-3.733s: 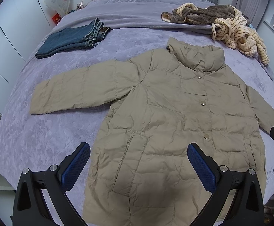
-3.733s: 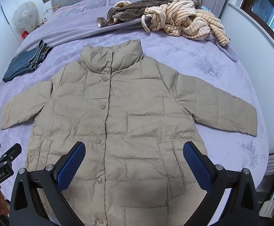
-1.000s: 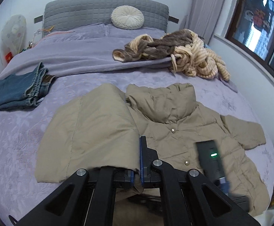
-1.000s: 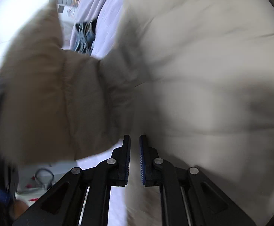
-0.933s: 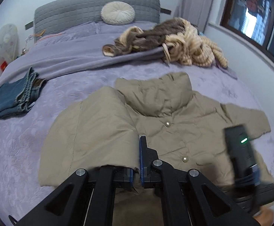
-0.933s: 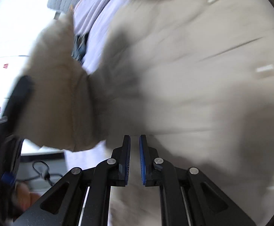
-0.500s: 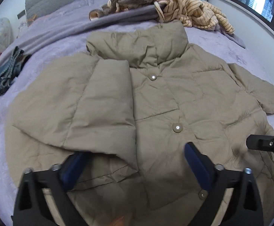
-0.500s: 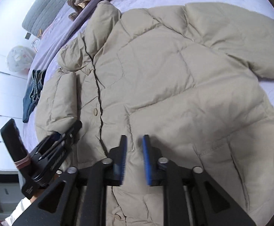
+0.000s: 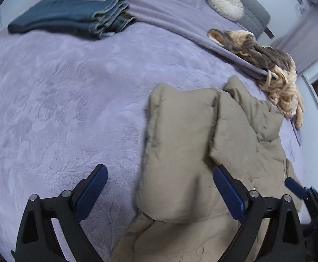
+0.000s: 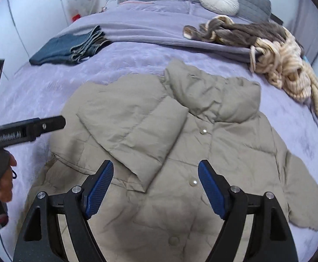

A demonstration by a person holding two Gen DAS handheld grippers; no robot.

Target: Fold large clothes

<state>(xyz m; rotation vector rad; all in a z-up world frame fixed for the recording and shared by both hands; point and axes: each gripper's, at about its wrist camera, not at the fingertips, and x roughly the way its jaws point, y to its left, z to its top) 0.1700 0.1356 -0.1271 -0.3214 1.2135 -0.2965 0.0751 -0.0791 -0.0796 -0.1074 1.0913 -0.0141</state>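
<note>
Khaki puffer jacket (image 10: 202,144) flat on purple bed (image 10: 137,65), one sleeve (image 10: 141,131) folded across front. Left gripper (image 9: 159,187) and right gripper (image 10: 155,183) spread wide above it, grasping nothing.

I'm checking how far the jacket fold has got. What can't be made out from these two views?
- Hem of the beige quilted jacket: cut off by the bottom edge, behind the right gripper frame, right wrist view.
- Bedspread under the folded-in sleeve: covered by it.
- Jacket's far sleeve, left wrist view: blocked by the jacket's own bulk and the left gripper.
</note>
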